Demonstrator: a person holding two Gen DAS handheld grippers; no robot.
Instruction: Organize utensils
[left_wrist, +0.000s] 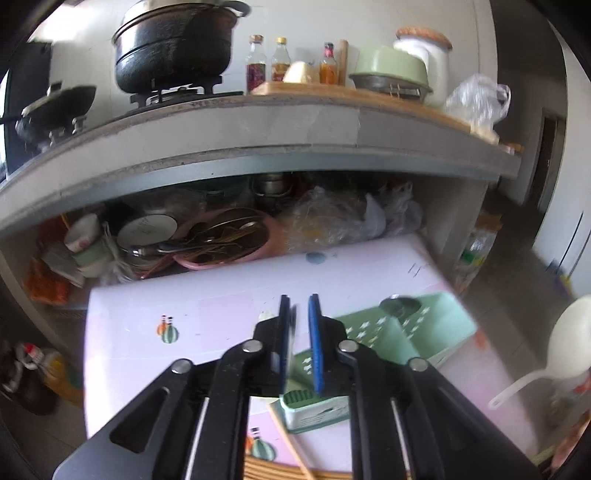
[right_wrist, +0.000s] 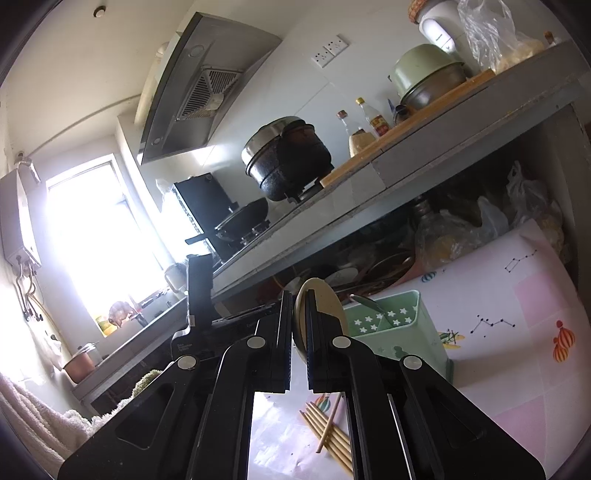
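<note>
Low under the kitchen counter (left_wrist: 258, 122), your pink tabletop (left_wrist: 147, 306) carries the green utensil holder (left_wrist: 417, 332) toward its right side. Your left gripper (left_wrist: 298, 314) hangs over it, jaws narrow and empty. Your right gripper (right_wrist: 299, 314) pinches the pale ladle (right_wrist: 321, 295) (its bowl could clip the holder's rim and tip it). Loose chopsticks (right_wrist: 328, 432) lie near; open room is left.

The left wrist camera looks forward and downward, close over the pink surface (left_wrist: 207, 306). The right wrist camera looks about level, from low beside it. Both views share the green holder (left_wrist: 413, 332) (right_wrist: 406, 332) and the black pot (left_wrist: 173, 48) (right_wrist: 288, 158).
</note>
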